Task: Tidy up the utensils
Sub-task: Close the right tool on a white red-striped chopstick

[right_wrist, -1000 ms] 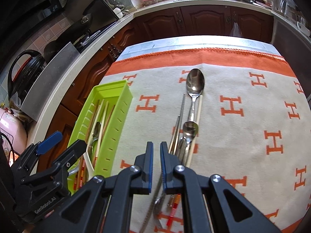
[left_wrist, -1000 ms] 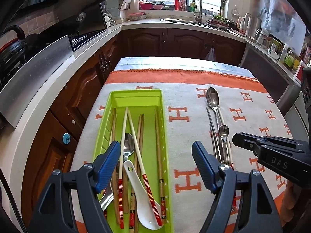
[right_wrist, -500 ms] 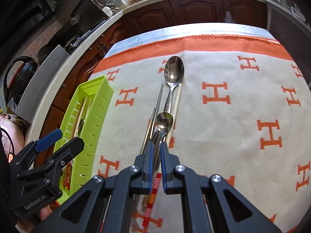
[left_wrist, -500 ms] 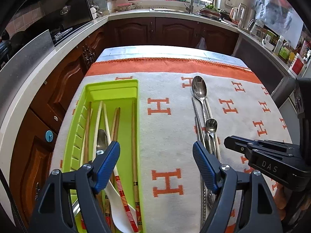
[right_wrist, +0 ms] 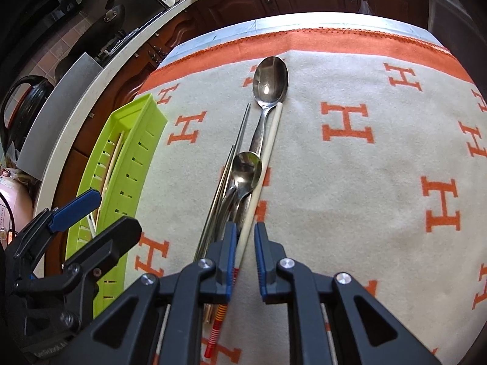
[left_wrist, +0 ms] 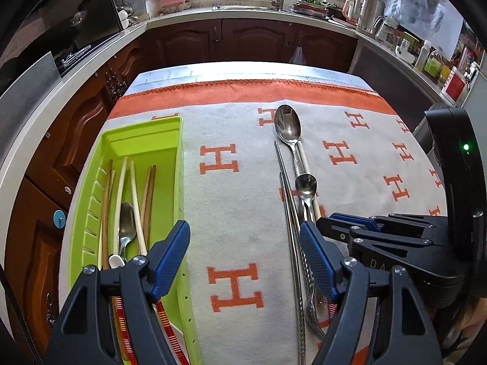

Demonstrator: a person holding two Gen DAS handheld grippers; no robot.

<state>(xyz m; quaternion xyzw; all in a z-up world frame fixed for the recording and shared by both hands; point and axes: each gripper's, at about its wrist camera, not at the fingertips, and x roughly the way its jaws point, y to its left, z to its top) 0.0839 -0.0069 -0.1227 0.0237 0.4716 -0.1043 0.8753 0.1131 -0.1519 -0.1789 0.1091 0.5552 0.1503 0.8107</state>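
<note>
A lime green utensil tray (left_wrist: 143,133) (right_wrist: 131,164) at the table's left holds several chopsticks and spoons. On the cloth lie a large metal spoon (left_wrist: 287,127) (right_wrist: 269,80), a small metal spoon (left_wrist: 306,187) (right_wrist: 246,172), metal chopsticks (left_wrist: 289,206) (right_wrist: 239,146) and a cream chopstick (right_wrist: 264,164) with a red-striped end. My left gripper (left_wrist: 245,252) is open and empty between tray and pile. My right gripper (right_wrist: 243,243) is slightly open, its jaws straddling the cream chopstick without clamping it; it also shows in the left wrist view (left_wrist: 350,225).
The table wears a grey cloth with orange H marks and an orange border (left_wrist: 243,89). Dark wood cabinets (left_wrist: 255,42) and a counter with a sink (left_wrist: 243,7) ring the table. A stove and kettle stand on the left (right_wrist: 27,103).
My right gripper has moved forward and down over the pile, and its jaws have opened a little around the cream chopstick. My left gripper has shifted right, off the tray.
</note>
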